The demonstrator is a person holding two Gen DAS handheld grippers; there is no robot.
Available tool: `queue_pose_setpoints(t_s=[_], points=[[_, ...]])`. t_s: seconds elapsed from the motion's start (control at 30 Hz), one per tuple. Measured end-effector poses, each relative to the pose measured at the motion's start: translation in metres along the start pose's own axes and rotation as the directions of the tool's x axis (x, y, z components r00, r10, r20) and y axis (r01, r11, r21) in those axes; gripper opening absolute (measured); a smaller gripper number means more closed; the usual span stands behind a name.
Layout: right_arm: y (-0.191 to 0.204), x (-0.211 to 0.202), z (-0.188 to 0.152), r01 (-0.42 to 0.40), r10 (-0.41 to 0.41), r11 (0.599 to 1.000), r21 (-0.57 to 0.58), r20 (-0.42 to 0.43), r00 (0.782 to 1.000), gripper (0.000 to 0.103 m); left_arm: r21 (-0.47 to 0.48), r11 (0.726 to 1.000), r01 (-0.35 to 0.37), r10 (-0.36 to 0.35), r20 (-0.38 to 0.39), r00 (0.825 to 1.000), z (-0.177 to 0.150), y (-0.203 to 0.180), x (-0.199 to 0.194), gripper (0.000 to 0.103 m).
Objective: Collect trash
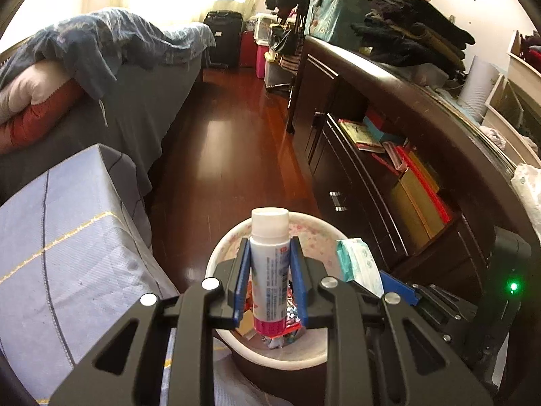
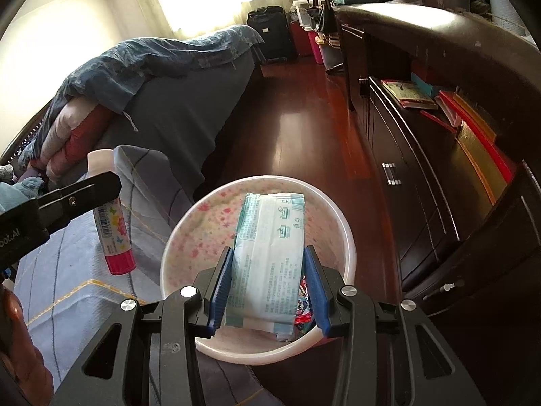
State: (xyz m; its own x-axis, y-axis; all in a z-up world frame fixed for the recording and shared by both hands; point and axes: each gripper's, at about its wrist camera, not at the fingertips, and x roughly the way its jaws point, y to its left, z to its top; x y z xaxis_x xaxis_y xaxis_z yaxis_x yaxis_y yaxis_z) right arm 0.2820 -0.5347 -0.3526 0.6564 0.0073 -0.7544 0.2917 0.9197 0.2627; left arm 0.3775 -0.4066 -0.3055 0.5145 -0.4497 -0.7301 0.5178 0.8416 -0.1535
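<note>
My left gripper [image 1: 269, 253] is shut on a white bottle with a pink base [image 1: 269, 264], held above the round white trash bin [image 1: 219, 257] with pink flowers inside. Colourful wrappers [image 1: 287, 321] lie at its bottom. My right gripper [image 2: 267, 260] is shut on a teal-and-white wet-wipe pack [image 2: 270, 257], held over the same bin [image 2: 341, 223]. In the right wrist view the bottle [image 2: 113, 230] hangs to the left of the bin, over the bedding. In the left wrist view the pack [image 1: 358, 260] shows at the bin's right rim.
A bed with grey-blue checked bedding [image 1: 67, 237] is on the left. A dark wooden cabinet [image 1: 389, 176] with books and drawers runs along the right. Red-brown wood floor [image 1: 219, 128] lies between. A black suitcase [image 1: 223, 37] stands at the far end.
</note>
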Motion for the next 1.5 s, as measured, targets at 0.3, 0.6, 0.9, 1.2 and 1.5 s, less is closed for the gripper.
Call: queue_pose_setpoints(t_s=[0.3, 0.6, 0.9, 1.2, 1.5], points=[[-0.001, 0.022, -0.001, 0.023, -0.024, 1.0, -0.006, -0.029, 0.999, 0.043, -0.013, 1.0, -0.001, 0.001, -0.046, 0.999, -0.002, 0.006, 0.028, 0.025], [0.0, 0.029, -0.001, 0.054, -0.055, 0.998, -0.019, -0.031, 0.998, 0.046, -0.024, 1.0, -0.007, 0.007, -0.022, 1.0, 0.003, 0.009, 0.026, 0.039], [0.008, 0.012, 0.0, 0.075, -0.075, 0.997, -0.029, -0.016, 0.997, 0.06, -0.06, 0.998, -0.014, 0.016, 0.039, 0.999, 0.004, 0.021, -0.008, 0.051], [0.076, -0.049, -0.006, 0.069, -0.057, 0.987, -0.142, 0.087, 0.995, 0.091, -0.143, 0.981, -0.132, 0.157, 0.181, 0.971, -0.014, 0.06, -0.114, 0.073], [0.176, -0.128, -0.028, -0.055, 0.1, 0.958, -0.281, 0.147, 0.984, 0.099, -0.293, 0.912, -0.286, 0.37, 0.293, 0.881, -0.063, 0.112, -0.254, 0.09]])
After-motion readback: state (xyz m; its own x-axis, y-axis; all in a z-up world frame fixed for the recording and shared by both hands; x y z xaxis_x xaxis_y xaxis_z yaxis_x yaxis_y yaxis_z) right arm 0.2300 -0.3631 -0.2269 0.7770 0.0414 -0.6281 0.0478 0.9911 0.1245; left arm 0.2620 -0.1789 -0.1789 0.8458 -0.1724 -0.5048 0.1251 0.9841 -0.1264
